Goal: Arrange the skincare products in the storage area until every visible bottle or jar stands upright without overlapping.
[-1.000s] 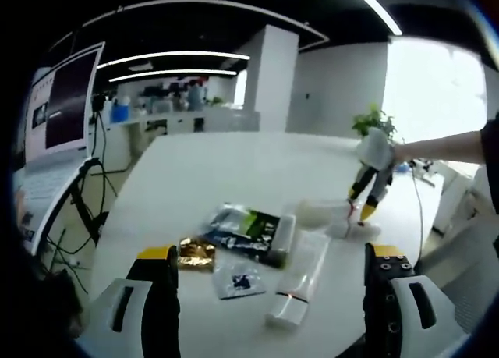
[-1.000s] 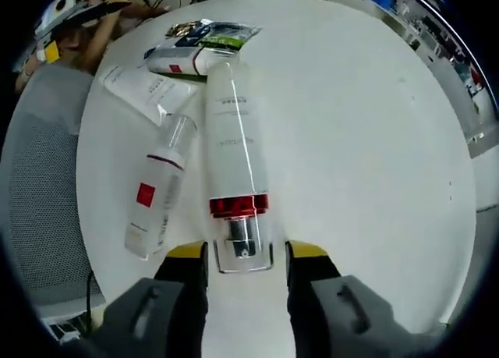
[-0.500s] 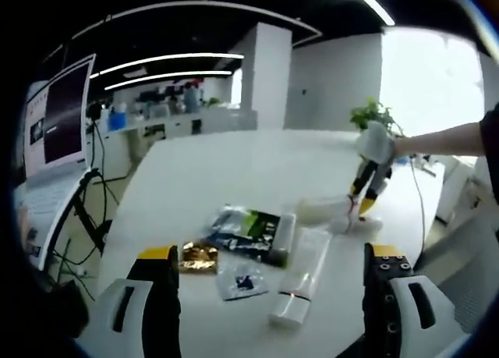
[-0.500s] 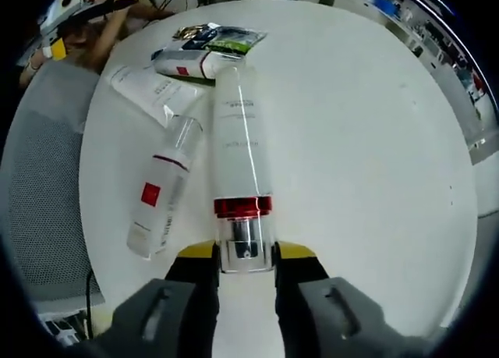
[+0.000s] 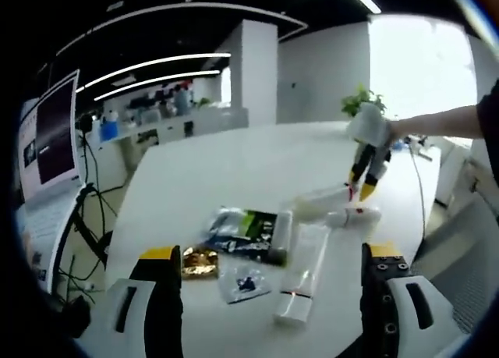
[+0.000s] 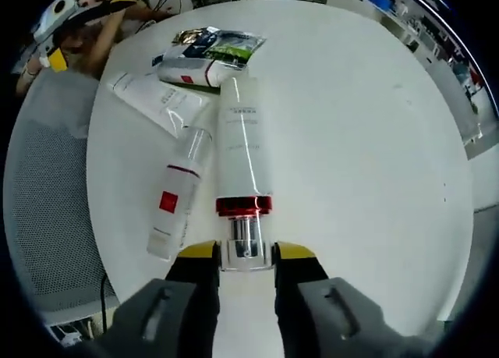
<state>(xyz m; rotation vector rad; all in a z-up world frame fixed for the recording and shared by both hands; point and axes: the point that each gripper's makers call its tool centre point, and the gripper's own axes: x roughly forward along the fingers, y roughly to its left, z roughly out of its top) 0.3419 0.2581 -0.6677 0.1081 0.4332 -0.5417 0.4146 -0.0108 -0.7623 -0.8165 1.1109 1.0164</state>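
- Right gripper view: the right tongs (image 6: pixel 245 253) are clamped on the clear cap of a tall white pump bottle (image 6: pixel 243 151) with a red collar; it lies on the white tabletop (image 6: pixel 366 140), long axis running away from the camera.
- Just left of it lies a smaller clear bottle (image 6: pixel 179 198) with a red label, slanted.
- Farther off: a white tube (image 6: pixel 156 101) and sachets (image 6: pixel 214 42).
- Left gripper view: the left tongs (image 5: pixel 269 295) stand wide apart, holding nothing, above a flat tube (image 5: pixel 300 276); a dark sachet (image 5: pixel 242 229) lies beyond.
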